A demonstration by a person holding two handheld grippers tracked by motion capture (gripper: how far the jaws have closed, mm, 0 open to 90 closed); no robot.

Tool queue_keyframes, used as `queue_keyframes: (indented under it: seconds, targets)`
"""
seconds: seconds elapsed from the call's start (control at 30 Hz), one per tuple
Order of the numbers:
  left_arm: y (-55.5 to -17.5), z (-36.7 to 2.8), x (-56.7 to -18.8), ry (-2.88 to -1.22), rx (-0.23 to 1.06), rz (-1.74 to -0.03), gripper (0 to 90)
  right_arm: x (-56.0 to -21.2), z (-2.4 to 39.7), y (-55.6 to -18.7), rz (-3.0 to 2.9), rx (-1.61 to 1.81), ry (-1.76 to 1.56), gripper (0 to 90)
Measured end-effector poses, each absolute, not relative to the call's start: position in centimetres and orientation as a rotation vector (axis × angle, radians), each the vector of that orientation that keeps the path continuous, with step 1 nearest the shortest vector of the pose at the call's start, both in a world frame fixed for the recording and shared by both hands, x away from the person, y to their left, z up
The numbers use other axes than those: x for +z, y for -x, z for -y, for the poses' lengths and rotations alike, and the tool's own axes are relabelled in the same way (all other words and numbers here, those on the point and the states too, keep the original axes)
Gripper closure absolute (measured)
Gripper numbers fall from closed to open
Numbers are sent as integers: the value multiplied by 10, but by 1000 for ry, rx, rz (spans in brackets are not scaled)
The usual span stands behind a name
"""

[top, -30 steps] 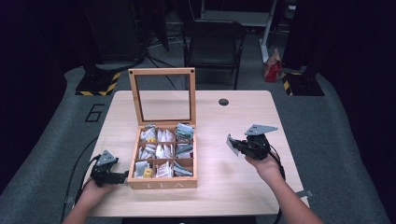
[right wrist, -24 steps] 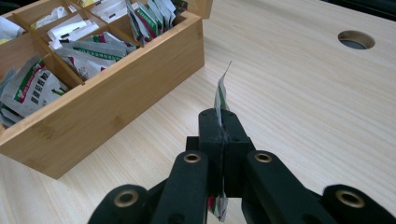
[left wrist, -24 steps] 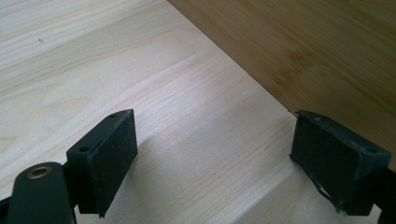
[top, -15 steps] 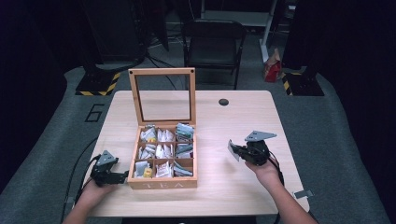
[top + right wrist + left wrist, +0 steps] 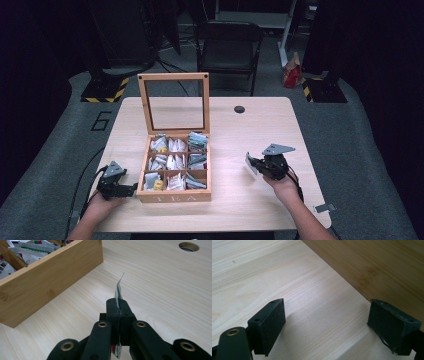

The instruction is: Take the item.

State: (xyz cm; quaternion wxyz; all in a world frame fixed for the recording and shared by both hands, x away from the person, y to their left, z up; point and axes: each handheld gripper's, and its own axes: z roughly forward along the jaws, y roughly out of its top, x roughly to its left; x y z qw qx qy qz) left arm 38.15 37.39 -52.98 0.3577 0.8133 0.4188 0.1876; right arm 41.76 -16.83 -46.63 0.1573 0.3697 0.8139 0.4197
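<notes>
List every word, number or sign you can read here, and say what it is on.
"TEA": front wall of the wooden box.
"6": grey floor mat left of the table.
Print on the tea sachets in the box and on the sachet in the right gripper: too small to read.

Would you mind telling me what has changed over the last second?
The right gripper, shut on a tea packet, drew back toward the person and away from the tea box. The left gripper stayed open beside the box; the lid stayed up.

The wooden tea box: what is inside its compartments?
The tea box holds tea sachets in its nine compartments. What lies under the top sachets is covered.
</notes>
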Motion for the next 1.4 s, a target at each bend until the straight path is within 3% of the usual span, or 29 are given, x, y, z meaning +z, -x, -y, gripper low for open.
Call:
queue_keyframes:
  seconds: [1.4]
  targets:
    - [-381,-374,-530,-2099,484,-1081,140,-495,157,-415,-2379,1132,-1064,850]
